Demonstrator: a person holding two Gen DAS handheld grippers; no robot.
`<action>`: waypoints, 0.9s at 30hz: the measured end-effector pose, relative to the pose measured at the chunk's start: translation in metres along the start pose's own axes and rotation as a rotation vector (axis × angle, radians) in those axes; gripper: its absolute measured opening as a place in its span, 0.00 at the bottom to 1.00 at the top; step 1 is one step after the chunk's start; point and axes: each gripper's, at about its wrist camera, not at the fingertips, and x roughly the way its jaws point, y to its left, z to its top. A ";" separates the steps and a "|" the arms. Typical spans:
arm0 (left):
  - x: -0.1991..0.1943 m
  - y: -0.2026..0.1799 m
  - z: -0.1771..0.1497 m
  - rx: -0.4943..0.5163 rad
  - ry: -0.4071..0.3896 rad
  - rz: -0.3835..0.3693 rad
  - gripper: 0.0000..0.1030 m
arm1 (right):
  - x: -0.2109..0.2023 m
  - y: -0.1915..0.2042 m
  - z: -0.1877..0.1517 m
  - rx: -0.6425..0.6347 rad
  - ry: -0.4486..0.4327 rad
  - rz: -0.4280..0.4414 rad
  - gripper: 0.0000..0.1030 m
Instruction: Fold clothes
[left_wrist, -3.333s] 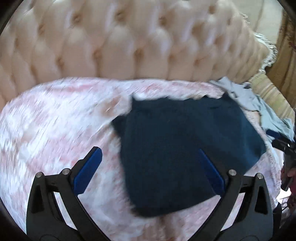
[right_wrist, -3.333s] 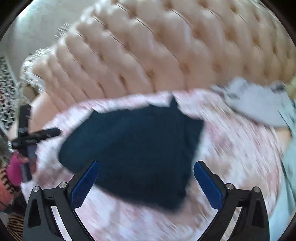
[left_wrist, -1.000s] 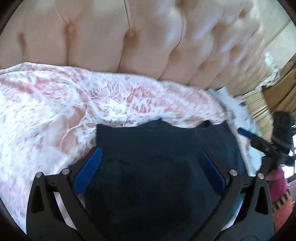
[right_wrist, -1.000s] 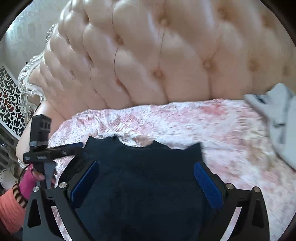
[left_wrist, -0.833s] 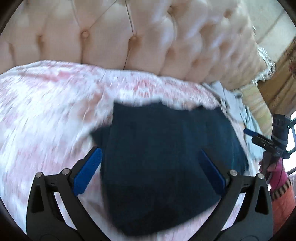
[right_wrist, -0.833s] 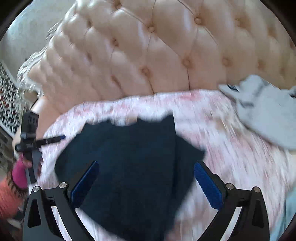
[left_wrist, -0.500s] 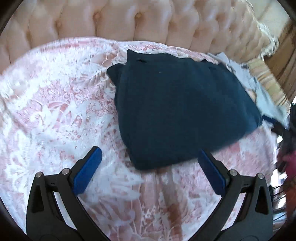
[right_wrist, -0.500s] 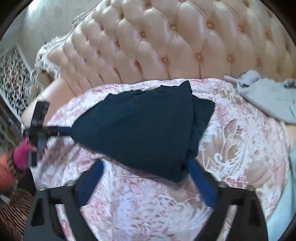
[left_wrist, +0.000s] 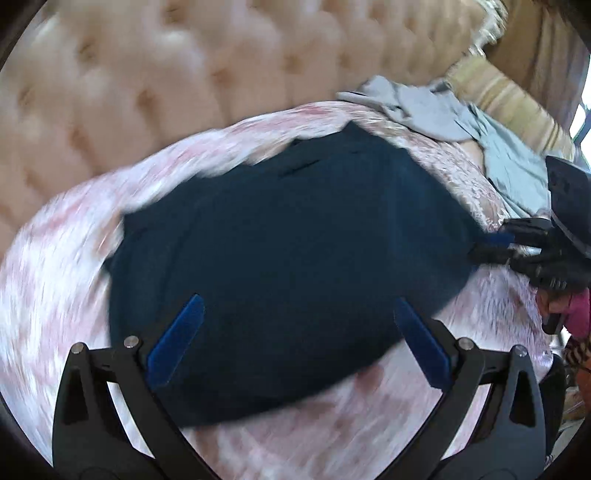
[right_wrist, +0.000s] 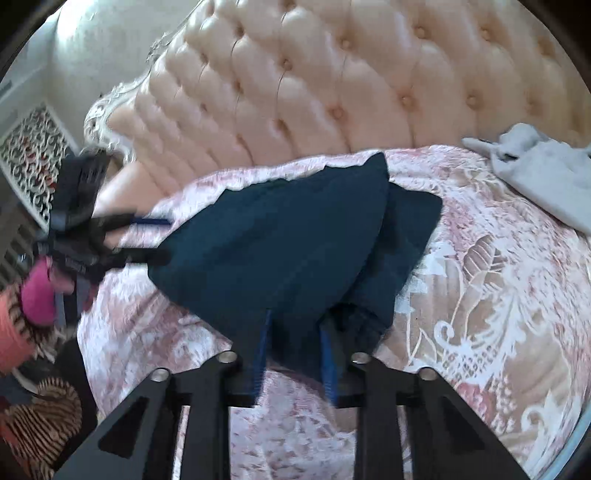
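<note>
A folded dark blue garment (right_wrist: 295, 243) lies on the pink and white patterned bedspread (right_wrist: 498, 295). My right gripper (right_wrist: 295, 349) is at its near corner, jaws closing, with a bunched fold of the cloth pinched between the blue pads. In the left wrist view this gripper (left_wrist: 491, 246) grips the right edge of the garment (left_wrist: 288, 251). My left gripper (left_wrist: 297, 308) hovers wide open over the garment with nothing between its fingers. In the right wrist view it (right_wrist: 155, 238) stands open just off the garment's left corner.
A tufted cream headboard (right_wrist: 332, 74) rises behind the bed. Crumpled grey clothes (right_wrist: 546, 177) lie at the back right, with pale blue cloth (left_wrist: 513, 170) beside them. A person's hand in a pink glove (right_wrist: 37, 295) holds the left gripper by the bed's left edge.
The right jaws have gone from wide open to closed on the garment's near corner. The left gripper has swung over the garment, still open; its view is blurred by motion.
</note>
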 end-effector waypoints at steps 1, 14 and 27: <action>0.009 -0.011 0.010 0.026 0.018 0.004 1.00 | 0.004 -0.002 0.000 -0.007 0.026 0.009 0.18; 0.078 -0.073 0.075 0.205 0.095 0.156 1.00 | 0.009 -0.017 -0.004 -0.178 0.071 0.156 0.21; 0.102 -0.083 0.086 0.138 0.131 0.050 1.00 | -0.023 -0.029 -0.008 -0.065 0.024 0.364 0.10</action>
